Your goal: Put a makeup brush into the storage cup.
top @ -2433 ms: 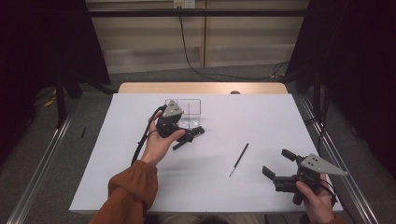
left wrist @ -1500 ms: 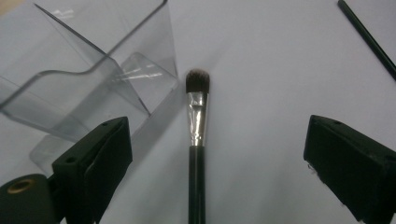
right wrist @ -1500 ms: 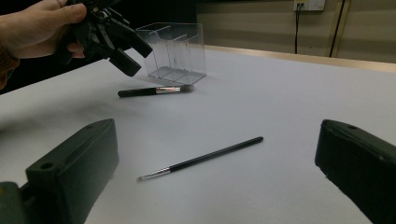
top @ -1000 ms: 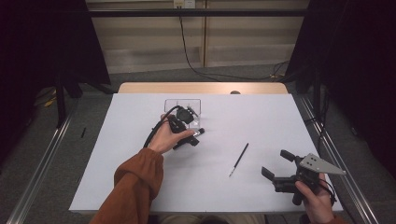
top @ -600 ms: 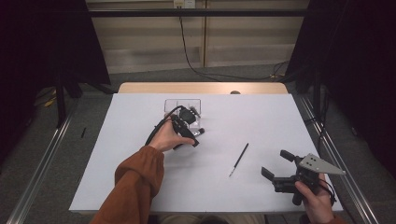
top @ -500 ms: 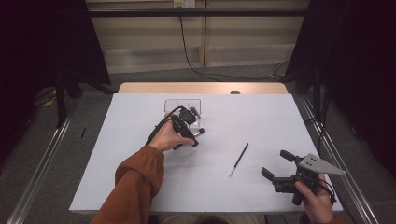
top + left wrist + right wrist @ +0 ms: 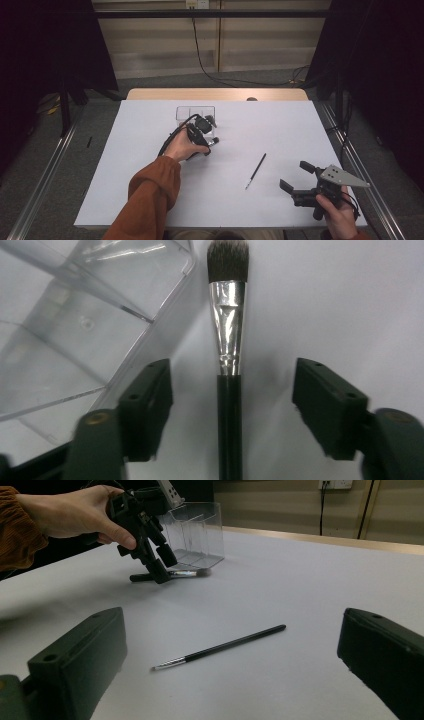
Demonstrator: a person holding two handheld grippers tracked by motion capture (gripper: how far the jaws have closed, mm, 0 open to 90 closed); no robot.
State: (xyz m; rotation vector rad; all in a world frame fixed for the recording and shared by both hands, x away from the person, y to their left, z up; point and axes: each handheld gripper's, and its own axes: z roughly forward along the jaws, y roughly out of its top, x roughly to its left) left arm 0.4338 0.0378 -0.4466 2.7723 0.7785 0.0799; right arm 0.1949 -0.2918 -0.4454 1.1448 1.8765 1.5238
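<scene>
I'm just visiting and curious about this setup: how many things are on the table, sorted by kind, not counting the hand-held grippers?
Brushes: 2, a thick brush between the open left gripper's jaws, and a thin brush lying mid-table.
Clear boxes: 1, the box with dividers beside the thick brush.
Total: 3

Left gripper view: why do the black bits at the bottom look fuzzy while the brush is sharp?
In the left gripper view the brush and clear box are crisp; the claw's jaws sit too near the lens. In the right gripper view, jaws blur likewise.
</scene>
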